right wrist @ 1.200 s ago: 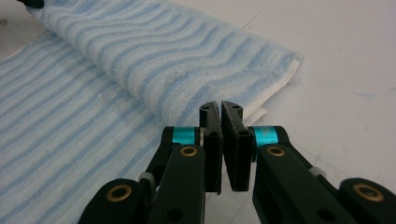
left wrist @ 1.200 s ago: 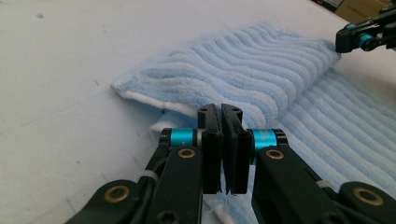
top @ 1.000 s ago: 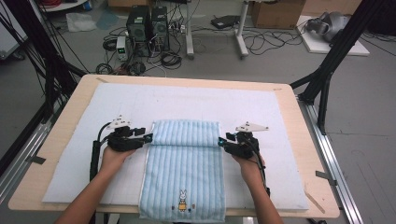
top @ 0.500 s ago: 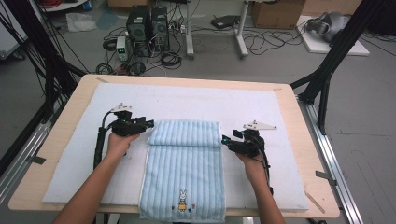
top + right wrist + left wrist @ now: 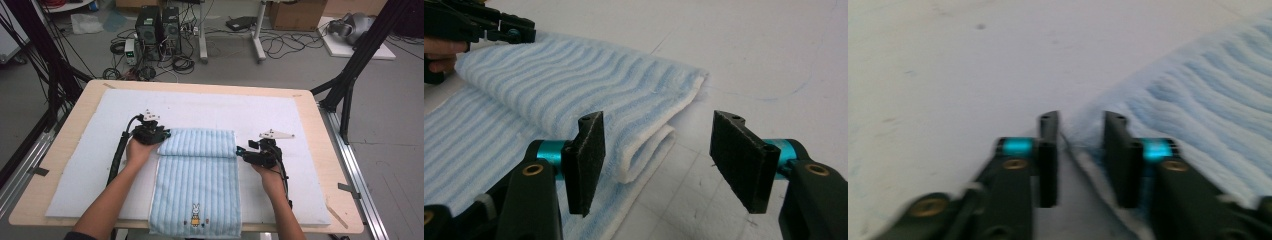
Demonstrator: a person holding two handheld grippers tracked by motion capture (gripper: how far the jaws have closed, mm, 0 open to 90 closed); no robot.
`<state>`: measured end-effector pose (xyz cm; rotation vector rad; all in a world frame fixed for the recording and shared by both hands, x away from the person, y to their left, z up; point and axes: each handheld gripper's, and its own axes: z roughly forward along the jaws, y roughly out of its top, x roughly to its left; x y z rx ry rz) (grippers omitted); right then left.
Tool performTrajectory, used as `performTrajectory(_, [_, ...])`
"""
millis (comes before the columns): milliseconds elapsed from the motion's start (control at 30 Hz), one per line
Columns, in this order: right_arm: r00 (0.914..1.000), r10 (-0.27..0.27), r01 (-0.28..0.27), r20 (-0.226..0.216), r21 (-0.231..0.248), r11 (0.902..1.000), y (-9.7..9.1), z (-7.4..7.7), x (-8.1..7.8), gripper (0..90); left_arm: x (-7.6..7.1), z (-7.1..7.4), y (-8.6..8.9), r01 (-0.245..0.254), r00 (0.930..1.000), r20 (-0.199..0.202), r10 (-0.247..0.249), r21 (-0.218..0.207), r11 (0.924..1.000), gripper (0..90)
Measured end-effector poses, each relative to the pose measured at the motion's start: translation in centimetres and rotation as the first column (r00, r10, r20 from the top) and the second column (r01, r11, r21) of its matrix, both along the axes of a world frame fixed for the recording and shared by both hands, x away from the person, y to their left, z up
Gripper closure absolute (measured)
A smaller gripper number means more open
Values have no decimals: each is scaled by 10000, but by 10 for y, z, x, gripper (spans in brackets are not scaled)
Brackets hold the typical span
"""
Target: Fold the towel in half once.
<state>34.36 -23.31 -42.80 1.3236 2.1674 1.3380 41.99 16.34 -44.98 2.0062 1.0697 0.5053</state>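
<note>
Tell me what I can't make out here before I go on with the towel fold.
- Left gripper view: motion blur; whether its jaws, which have just been closing, pinch the towel edge is unclear.
- High view: the towel's near end hangs past the table edge, cut off by the frame.
- Right gripper view: the fold hides the layers inside.

The towel (image 5: 196, 187) runs off the bottom edge — left claw (image 5: 1079, 150) view blurred.

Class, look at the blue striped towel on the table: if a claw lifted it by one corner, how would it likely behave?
The towel would probably droop: it already lies folded over on itself. It looks light, being thin cloth. Its ribbed surface likely grips well, not slippery.
</note>
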Motion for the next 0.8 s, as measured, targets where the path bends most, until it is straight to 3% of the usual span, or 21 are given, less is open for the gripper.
performTrajectory(67, [10000,-3,3,5,-59,10000,0,0,0,378,-1,1,0,89,10000,10,-89,35,10000,840])
performTrajectory(133, [10000,0,0,-1,-40,10000,0,0,0,379,-1,1,3,82,9998,-198,-92,-502,9987,847])
performTrajectory(267, [10000,-83,83,20,-26,10000,1,-1,2,378,-3,5,8,327,9984,-412,-377,-1156,9928,850])
performTrajectory(333, [9999,-135,135,28,-34,9999,2,-3,4,378,-5,9,10,468,9981,-314,-526,-1625,9856,850])
performTrajectory(433, [9997,-242,242,-53,-81,9997,3,-6,10,386,-6,15,10,710,9972,-64,-747,-2371,9689,851])
performTrajectory(500, [9992,-380,379,-99,-94,9992,4,-6,16,397,-8,18,8,790,9969,141,-780,-2457,9661,851])
performTrajectory(600, [9977,-658,656,-183,-125,9978,5,-5,30,415,-8,17,10,880,9958,-25,-915,-2486,9646,852])
performTrajectory(700, [9944,-971,956,-425,-361,9948,10,-4,46,421,-9,20,12,1036,9940,-29,-1090,-2865,9524,852])
performTrajectory(800, [9910,-1109,1057,-748,-706,9919,20,-4,62,453,-11,24,11,1143,9934,281,-1112,-3222,9397,852])
